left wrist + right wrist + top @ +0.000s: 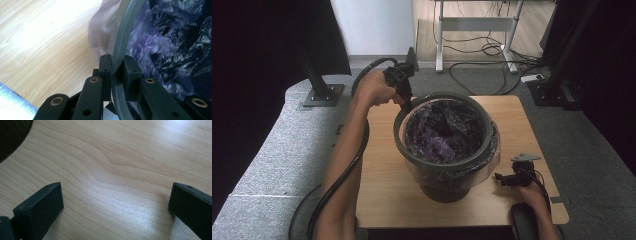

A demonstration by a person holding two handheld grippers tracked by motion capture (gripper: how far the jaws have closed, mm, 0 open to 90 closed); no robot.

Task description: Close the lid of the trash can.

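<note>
- While the left gripper (406, 100) clamps the grey ring (120, 45) at the bin's (447, 187) far-left rim, one jaw sits each side.
- Crinkly purple-black bag (444, 132) lines the bin.
- Right gripper (115, 202) gapes wide over woodgrain table (120, 157).

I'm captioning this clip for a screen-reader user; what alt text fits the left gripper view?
The left gripper is clamped on the thin grey ring around the top of a bin, one jaw on each side. Crumpled purple-black bag lies inside the ring; pale wooden table lies outside it.
</note>
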